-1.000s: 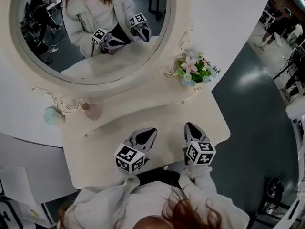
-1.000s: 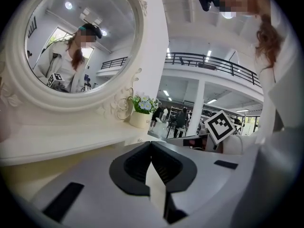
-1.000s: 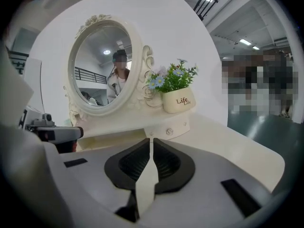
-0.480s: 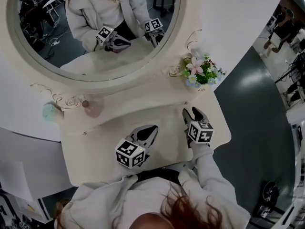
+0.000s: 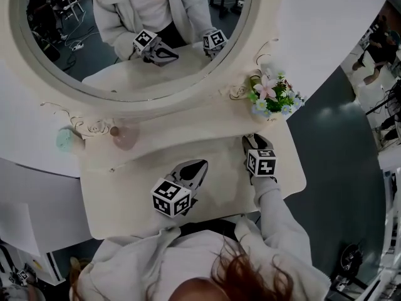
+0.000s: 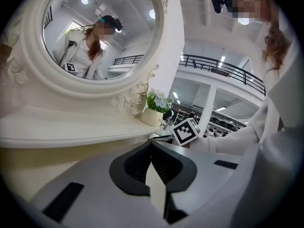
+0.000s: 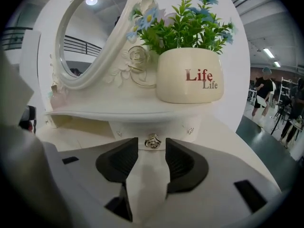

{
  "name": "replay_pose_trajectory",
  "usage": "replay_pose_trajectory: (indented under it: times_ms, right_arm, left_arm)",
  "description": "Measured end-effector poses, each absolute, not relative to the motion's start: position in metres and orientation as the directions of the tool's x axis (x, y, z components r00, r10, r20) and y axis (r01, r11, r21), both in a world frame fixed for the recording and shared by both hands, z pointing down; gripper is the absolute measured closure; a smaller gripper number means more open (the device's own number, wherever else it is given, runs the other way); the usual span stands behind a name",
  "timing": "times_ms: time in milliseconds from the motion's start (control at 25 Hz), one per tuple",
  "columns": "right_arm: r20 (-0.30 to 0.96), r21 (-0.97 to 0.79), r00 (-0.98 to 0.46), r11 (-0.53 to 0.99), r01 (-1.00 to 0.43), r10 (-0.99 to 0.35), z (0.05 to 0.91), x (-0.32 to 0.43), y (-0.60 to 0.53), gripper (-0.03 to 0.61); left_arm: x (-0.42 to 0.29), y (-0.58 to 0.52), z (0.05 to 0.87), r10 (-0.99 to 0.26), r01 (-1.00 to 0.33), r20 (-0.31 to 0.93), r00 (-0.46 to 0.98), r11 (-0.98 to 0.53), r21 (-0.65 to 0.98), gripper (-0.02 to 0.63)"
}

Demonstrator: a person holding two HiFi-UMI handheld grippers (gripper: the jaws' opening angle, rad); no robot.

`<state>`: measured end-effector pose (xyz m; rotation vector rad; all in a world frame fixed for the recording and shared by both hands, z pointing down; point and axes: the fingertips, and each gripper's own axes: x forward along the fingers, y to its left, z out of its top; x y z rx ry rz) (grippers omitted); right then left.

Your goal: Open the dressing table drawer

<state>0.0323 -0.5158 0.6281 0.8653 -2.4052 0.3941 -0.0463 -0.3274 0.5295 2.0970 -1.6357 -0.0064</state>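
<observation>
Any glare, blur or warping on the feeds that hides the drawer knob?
Right gripper view: sharp, evenly lit, drawer knob clear, edges bowed by the wide lens. Left gripper view: bright lamp spots in the mirror, knob not in it. Head view: dim, curved, no motion blur.

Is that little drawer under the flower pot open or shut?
Shut. The drawer front sits flush under the shelf, and the right hand-held gripper's just-opened jaws only frame its knob.

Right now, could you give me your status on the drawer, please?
Right gripper just opened, drawer knob lined up between tips, ungripped. Left gripper shut, empty. Drawer closed. Nothing blocking.
</observation>
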Motion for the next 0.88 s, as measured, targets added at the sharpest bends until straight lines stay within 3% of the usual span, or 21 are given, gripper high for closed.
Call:
replay_pose_trajectory:
  times_ms: [320,880]
  right_arm:
    - [0.586,-0.048,-0.617,0.738,-0.673,-0.525,0.6286,0.0295,-0.5196,0.466]
    - [0.583,-0.079,-0.622,0.725,-0.684,-0.523,0.6290,0.0379,-0.5114,0.468]
  left_arm:
    - [-0.0472,-0.3250,0.5306,-0.914,-0.914,0.291,0.283,-0.166,0.369,0.597]
    - [-0.0490,-0.3238,0.5326,-0.913,-0.913,0.292,0.283,-0.163,0.375,0.597]
